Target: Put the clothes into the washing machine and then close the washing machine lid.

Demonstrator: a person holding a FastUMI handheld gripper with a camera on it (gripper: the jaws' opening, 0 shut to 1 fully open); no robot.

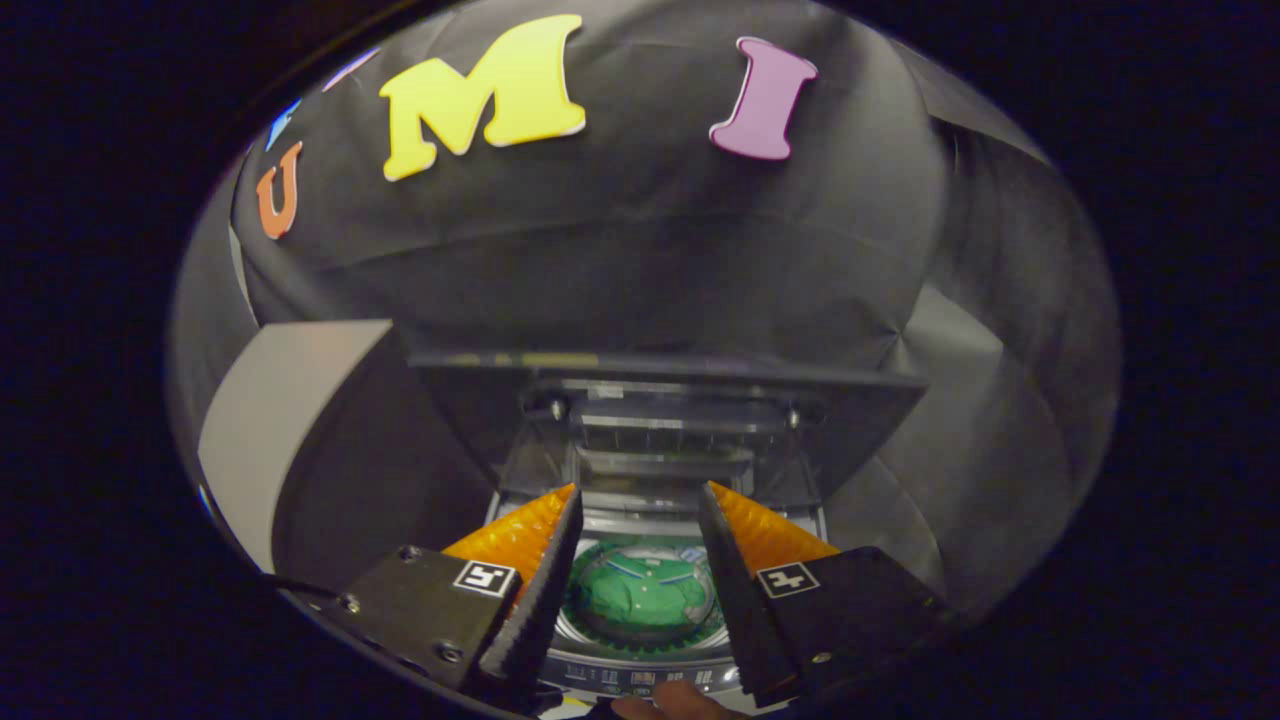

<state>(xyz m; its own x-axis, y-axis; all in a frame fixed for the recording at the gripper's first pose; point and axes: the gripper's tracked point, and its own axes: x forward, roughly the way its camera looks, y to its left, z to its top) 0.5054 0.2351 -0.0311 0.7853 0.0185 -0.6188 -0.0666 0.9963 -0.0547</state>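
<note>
Green clothes [640,592] inside washing machine [655,520], lid [660,400] raised, gripper [640,505] above, jaws apart, empty

Green clothes [640,597] with pale stripes; dark lid [660,400]

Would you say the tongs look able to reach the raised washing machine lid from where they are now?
Probably yes. The open tongs hang above the drum holding the green garment, and the raised dark washing machine lid stands just beyond the fingers, with nothing between them and it.
</note>
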